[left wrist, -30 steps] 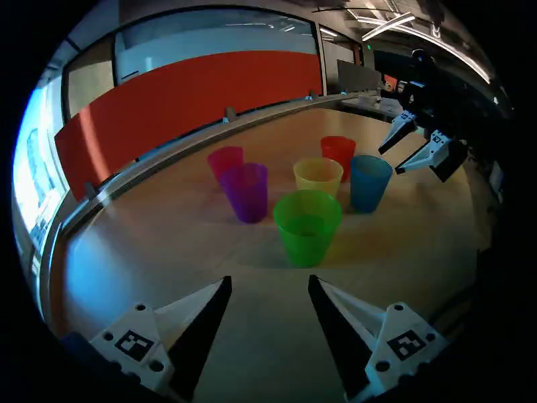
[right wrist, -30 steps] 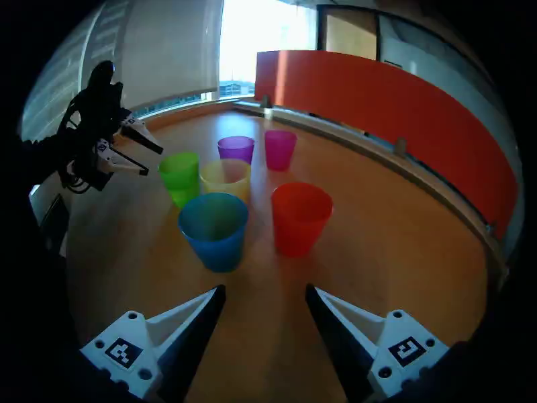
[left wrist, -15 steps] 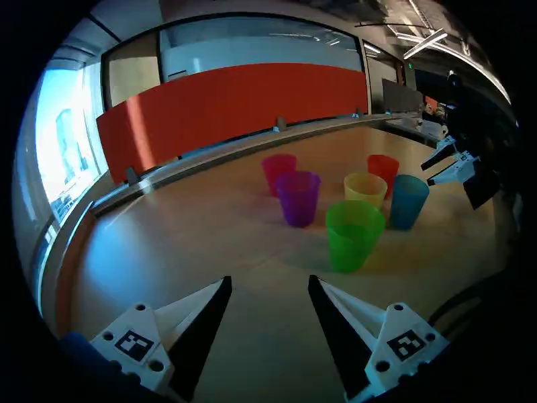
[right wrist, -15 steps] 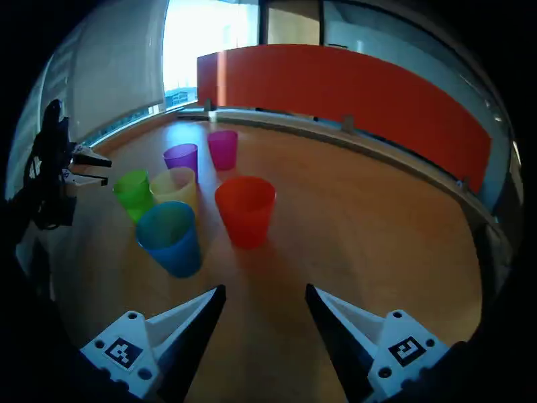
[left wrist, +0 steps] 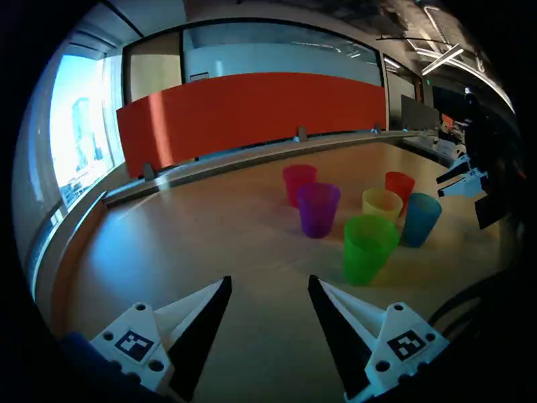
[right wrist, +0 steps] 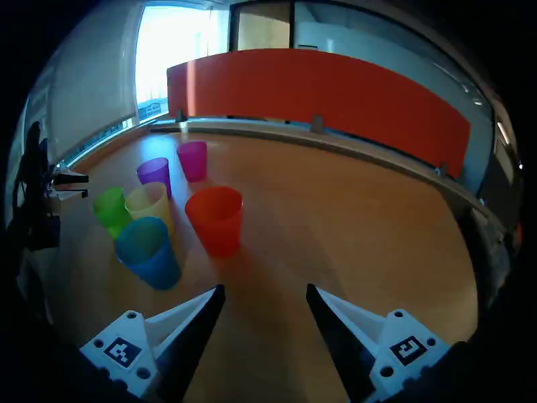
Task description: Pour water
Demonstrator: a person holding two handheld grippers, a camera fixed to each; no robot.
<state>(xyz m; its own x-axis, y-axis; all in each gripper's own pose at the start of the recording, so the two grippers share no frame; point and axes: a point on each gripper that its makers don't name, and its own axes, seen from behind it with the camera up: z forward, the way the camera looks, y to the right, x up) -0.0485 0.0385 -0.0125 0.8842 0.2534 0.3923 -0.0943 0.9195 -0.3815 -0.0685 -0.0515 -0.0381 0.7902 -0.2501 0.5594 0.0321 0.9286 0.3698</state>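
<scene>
Swung aside from the cups (left wrist: 368, 245), left hand-held gripper (left wrist: 268, 302) and right hand-held gripper (right wrist: 265, 309) hover released.

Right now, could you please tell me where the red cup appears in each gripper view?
Left gripper view: the red cup is right of centre, behind the yellow cup and blue cup.
Right gripper view: the red cup stands left of centre, at the right edge of the cup cluster.
Shared landmark: the long orange wall panel behind the table.
</scene>
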